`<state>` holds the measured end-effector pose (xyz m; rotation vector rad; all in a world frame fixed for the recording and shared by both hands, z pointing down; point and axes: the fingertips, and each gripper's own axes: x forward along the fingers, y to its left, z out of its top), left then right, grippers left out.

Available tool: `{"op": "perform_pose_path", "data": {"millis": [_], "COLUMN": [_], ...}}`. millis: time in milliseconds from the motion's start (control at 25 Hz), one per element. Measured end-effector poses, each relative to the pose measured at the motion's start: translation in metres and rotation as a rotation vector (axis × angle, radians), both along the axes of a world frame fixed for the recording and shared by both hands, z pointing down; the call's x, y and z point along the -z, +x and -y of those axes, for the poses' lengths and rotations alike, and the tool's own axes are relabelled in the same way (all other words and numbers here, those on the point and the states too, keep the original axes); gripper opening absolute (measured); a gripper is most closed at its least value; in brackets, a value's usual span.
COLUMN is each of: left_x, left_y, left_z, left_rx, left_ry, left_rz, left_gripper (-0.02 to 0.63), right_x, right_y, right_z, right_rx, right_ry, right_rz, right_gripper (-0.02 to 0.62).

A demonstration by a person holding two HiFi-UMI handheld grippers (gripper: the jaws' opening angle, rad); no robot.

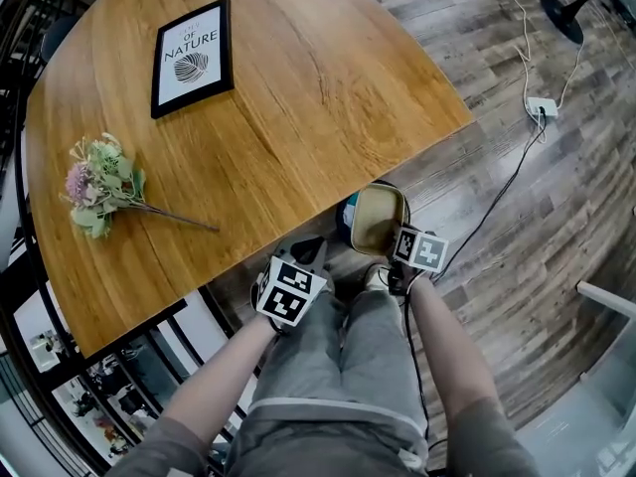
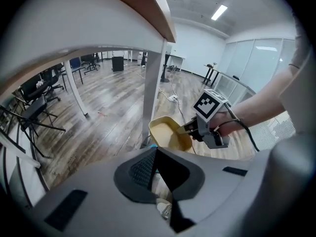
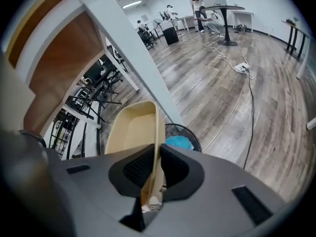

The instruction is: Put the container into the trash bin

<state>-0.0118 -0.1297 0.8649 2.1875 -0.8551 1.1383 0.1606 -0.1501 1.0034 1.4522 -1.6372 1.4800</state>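
**A:** so where's the container (image 3: pixel 129 130) rn?

**B:** up in the air, clamped in the right gripper (image 3: pixel 157 158). The jaws are pinched on one of its long side walls, one pad inside and one outside. It's a shallow tan tub, held tilted.

**A:** and the trash bin?

**B:** the trash bin (image 3: pixel 191 133) is on the floor by the white table leg (image 3: pixel 129 58), under the table's edge. It's got a round dark rim w/ something blue (image 3: pixel 178 142) inside. In the right gripper view the rim peeks out just behind the tub. From the head view the tub covers most of the bin and only a bit of blue shows at its left. So it's over the bin, not down in it afaict.

**A:** left one doing anything?

**B:** nope. The left gripper (image 2: pixel 156 154) is closed up w/ nothing between the pads. It's over the person's left leg, near the tub but apart from it. Its cam looks straight across at the other gripper and the tub.

**A:** tabletop?

**B:** the wooden table (image 1: pixel 328 97) has a black-framed print (image 1: pixel 192 56) reading "NATURE" and a small bunch of flowers (image 1: pixel 99 185), well apart. There's also a cable + white power block (image 1: pixel 542 107) on the plank floor, off to the right.
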Motion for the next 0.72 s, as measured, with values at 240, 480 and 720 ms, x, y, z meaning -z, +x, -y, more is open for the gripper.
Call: {"op": "perform_pose_path", "data": {"millis": [240, 480, 720], "left_x": [0.017, 0.062, 0.126], "left_y": [-0.012, -0.002, 0.011], "left_z": [0.001, -0.014, -0.017], "left_rx": [0.057, 0.023, 0.001], "left_ry": [0.007, -0.007, 0.021], "left_rz": [-0.020, -0.033, -0.085], "left_gripper": [0.014, 0.014, 0.014], "right_x": [0.010, 0.064, 0.159], "right_y": [0.004, 0.008, 0.006], "right_z": [0.000, -0.012, -0.001], "right_rx": [0.069, 0.102, 0.113], "right_ry": [0.000, -0.001, 0.113], "right_rz": [-0.080, -0.067, -0.029], "right_gripper": [0.094, 0.092, 0.058]}}
